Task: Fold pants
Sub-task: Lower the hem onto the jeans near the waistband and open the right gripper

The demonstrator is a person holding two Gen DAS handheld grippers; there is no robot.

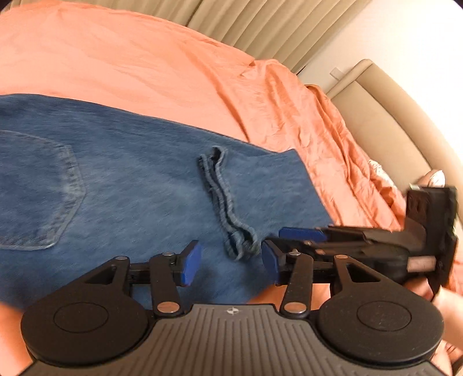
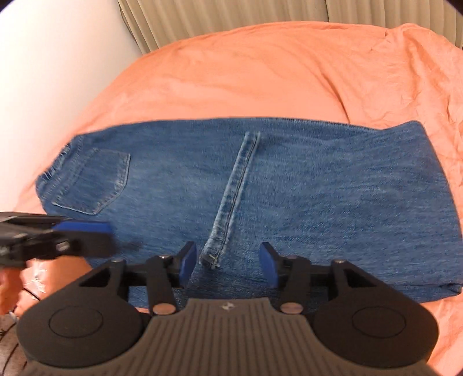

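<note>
Blue jeans (image 2: pixel 289 188) lie folded flat on an orange bedsheet (image 2: pixel 260 72), a back pocket (image 2: pixel 95 182) at their left end. A leg hem (image 2: pixel 231 196) runs across the top layer toward me. My right gripper (image 2: pixel 228 263) is open low over the near edge; the hem's end lies between its blue pads, untouched. In the left wrist view the same jeans (image 1: pixel 130 188) fill the middle, and the hem (image 1: pixel 228 202) ends just ahead of my open left gripper (image 1: pixel 231 261). The right gripper (image 1: pixel 303 235) reaches in from the right, close beside it. The left gripper (image 2: pixel 84 231) shows at the left edge of the right wrist view.
Beige curtains (image 1: pixel 260 23) hang behind the bed. A padded beige headboard (image 1: pixel 385 115) stands at the right in the left wrist view, and a white wall (image 2: pixel 58 57) at the left in the right wrist view. A person's hand (image 1: pixel 445 312) holds the right gripper.
</note>
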